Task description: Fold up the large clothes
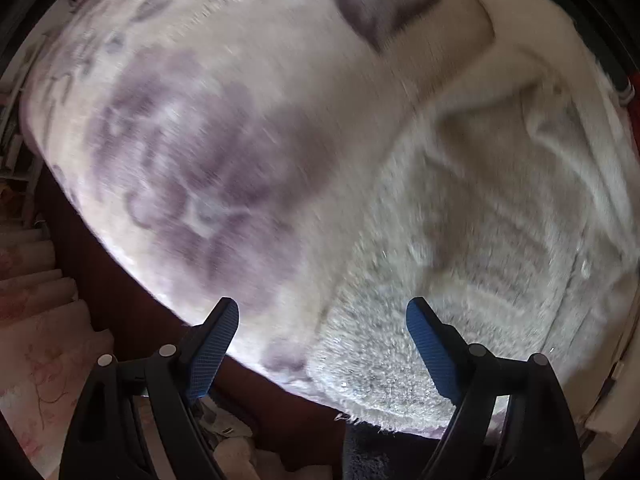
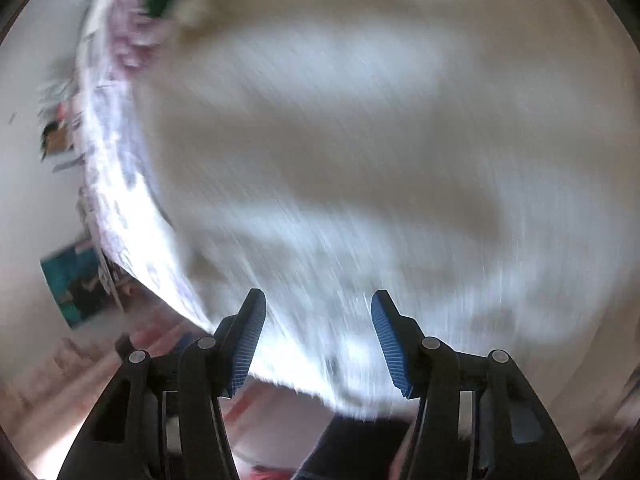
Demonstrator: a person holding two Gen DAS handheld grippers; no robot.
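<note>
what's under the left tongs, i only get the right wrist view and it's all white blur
Observer: The left tongs stand open over the near edge of a fuzzy cream garment. Nothing is between them.
Operator: what is it lying on
Observer: A pale blanket with big purple flowers, spread over a bed.
Operator: is the garment flat
Observer: No. Soft folds run across its far part, and a smoother cream band lies at its far end.
Operator: what's past the bed edge
Observer: A dark red side panel below the blanket, then pink flowered cloth lower down.
</note>
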